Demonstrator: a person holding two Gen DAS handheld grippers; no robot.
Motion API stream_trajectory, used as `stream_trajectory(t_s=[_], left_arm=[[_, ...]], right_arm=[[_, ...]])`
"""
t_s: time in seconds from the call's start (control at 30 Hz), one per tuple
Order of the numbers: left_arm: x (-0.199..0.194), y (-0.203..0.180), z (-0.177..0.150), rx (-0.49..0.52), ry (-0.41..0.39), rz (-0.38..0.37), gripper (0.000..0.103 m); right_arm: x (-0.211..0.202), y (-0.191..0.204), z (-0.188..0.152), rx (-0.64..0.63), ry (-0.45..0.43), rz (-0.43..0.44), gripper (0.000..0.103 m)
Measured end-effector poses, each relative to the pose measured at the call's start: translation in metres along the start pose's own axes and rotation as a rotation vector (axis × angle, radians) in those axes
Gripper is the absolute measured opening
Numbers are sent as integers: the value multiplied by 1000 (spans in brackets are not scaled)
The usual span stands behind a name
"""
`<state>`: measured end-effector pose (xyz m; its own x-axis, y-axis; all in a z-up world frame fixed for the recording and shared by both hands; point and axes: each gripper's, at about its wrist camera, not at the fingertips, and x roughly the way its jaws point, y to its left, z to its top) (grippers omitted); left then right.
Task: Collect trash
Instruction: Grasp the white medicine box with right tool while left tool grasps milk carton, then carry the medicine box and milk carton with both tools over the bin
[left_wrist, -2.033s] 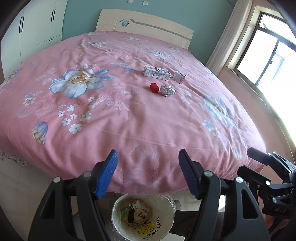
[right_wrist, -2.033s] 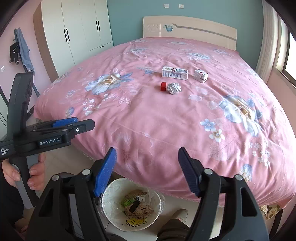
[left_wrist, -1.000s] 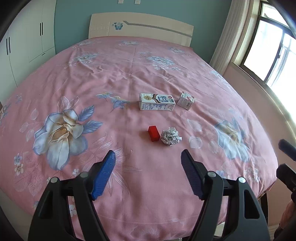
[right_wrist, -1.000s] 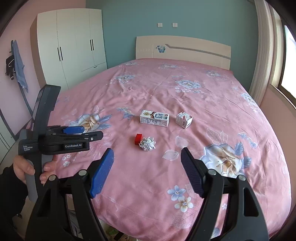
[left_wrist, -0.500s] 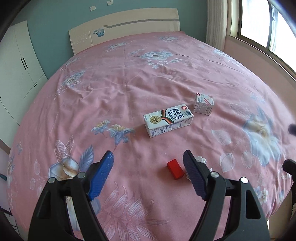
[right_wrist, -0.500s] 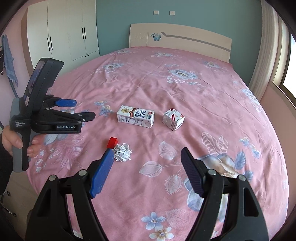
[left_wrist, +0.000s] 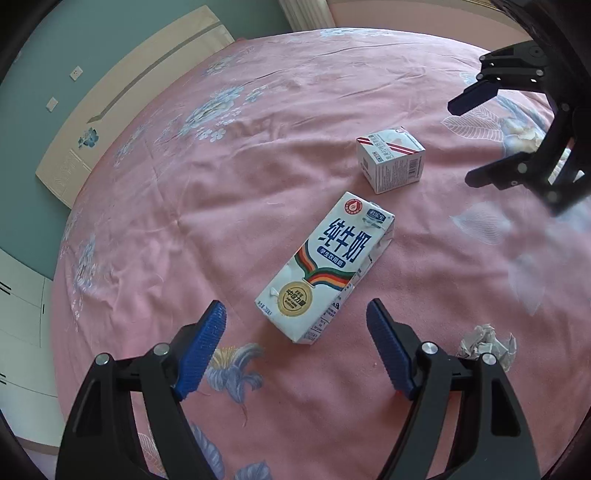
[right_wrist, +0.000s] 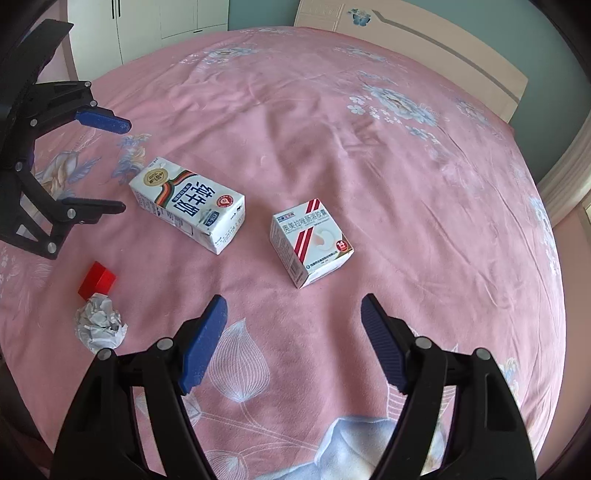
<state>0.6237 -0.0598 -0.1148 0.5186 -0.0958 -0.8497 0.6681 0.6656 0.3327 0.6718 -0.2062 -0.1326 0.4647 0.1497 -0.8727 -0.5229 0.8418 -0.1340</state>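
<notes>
A white milk carton (left_wrist: 325, 267) lies flat on the pink bedspread (left_wrist: 221, 177), just ahead of my open, empty left gripper (left_wrist: 295, 332). A small white medicine box (right_wrist: 310, 242) lies just ahead of my open, empty right gripper (right_wrist: 291, 325). The medicine box also shows in the left wrist view (left_wrist: 390, 159), and the carton in the right wrist view (right_wrist: 188, 205). A crumpled paper ball (right_wrist: 99, 323) and a small red block (right_wrist: 97, 280) lie at the left in the right wrist view. The paper ball (left_wrist: 487, 345) shows behind my left gripper's right finger.
The bed fills both views. A cream headboard (right_wrist: 424, 37) stands at the far end, white wardrobe doors (right_wrist: 147, 26) to the left. Each gripper appears in the other's view, at the right (left_wrist: 476, 136) and at the left (right_wrist: 122, 166).
Both grippers have moved from the foot of the bed, over the bin, forward and down close to the items. The left is now near the carton, the right near the medicine box.
</notes>
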Motion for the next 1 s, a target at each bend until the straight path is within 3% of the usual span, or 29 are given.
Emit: stream_trajectory(t_s=[0.1, 0.23, 0.4, 0.43, 0.47, 0.5, 0.6, 0.67, 0.83, 1.0], left_arm=[[23, -3, 10, 79, 15, -39, 82], [52, -7, 17, 161, 49, -36, 82], [70, -14, 17, 167, 70, -80, 80], [72, -15, 17, 160, 67, -86, 78], [72, -16, 17, 142, 65, -99, 74], [74, -15, 18, 113, 65, -108, 71], [74, -18, 18, 22, 83, -106, 60], [69, -27, 18, -26, 91, -70, 52], [60, -35, 12, -210, 91, -18, 49], [48, -27, -3, -391, 94, 49, 49]], right_arm=[[31, -5, 11, -68, 39, 45, 74], [62, -10, 24, -129, 75, 36, 74], [81, -11, 35, -156, 73, 60, 74], [83, -11, 36, -158, 66, 65, 70], [86, -11, 37, -151, 67, 77, 65], [88, -12, 37, -135, 76, 94, 52], [88, -9, 34, -111, 67, 88, 45], [81, -3, 30, -105, 37, 52, 45], [68, 5, 14, -4, -2, 1, 44], [38, 3, -4, 222, -55, 20, 44]])
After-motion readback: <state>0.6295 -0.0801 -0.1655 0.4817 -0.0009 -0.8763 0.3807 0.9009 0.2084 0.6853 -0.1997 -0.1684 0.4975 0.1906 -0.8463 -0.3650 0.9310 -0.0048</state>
